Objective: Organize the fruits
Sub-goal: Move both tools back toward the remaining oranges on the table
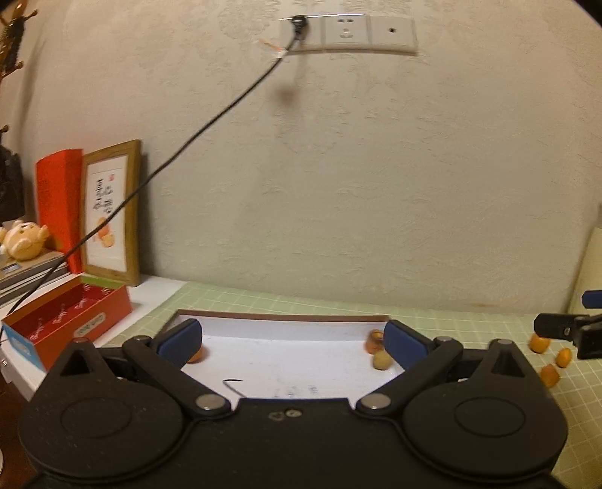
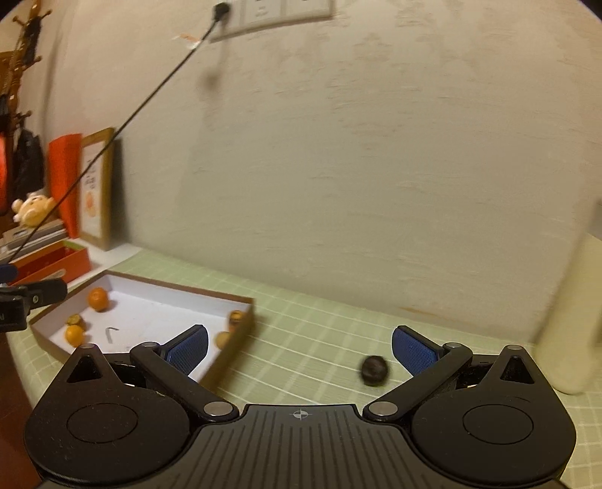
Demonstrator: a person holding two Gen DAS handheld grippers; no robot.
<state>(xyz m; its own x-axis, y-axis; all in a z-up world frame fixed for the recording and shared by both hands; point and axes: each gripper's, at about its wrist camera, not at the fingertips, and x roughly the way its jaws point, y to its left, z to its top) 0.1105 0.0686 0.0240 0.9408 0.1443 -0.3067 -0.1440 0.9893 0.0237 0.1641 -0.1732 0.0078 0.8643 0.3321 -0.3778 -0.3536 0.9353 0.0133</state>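
Claws first: the left gripper has its blue-padded fingers spread wide with nothing between them, hovering over the near part of a shallow white-lined cardboard tray. The left pad partly hides a small orange fruit at about 9 o'clock of the tray floor. By the right pad, at about 3 o'clock, sit a brownish-orange fruit and a pale tan round fruit, close together against the tray's right wall; whether the pad touches them I cannot tell. A small bent metal hook lies on the tray floor at about 7 o'clock.

The right gripper is likewise spread wide and holds nothing, poised above the green grid-patterned mat. A dark round fruit, blurred, lies on the mat just inside the right finger, apart from it. From this view the tray lies at 10 o'clock, its near corner under the left finger, with an orange mandarin at its far left corner and further small fruits along both side walls.

In the left view, three small orange fruits rest on the mat at 3 o'clock, outside the tray, beneath the other gripper's black tip. Farther out at 9 o'clock stand a red cardboard box and a wooden picture frame, with a black cable running up the wall to a white socket panel.
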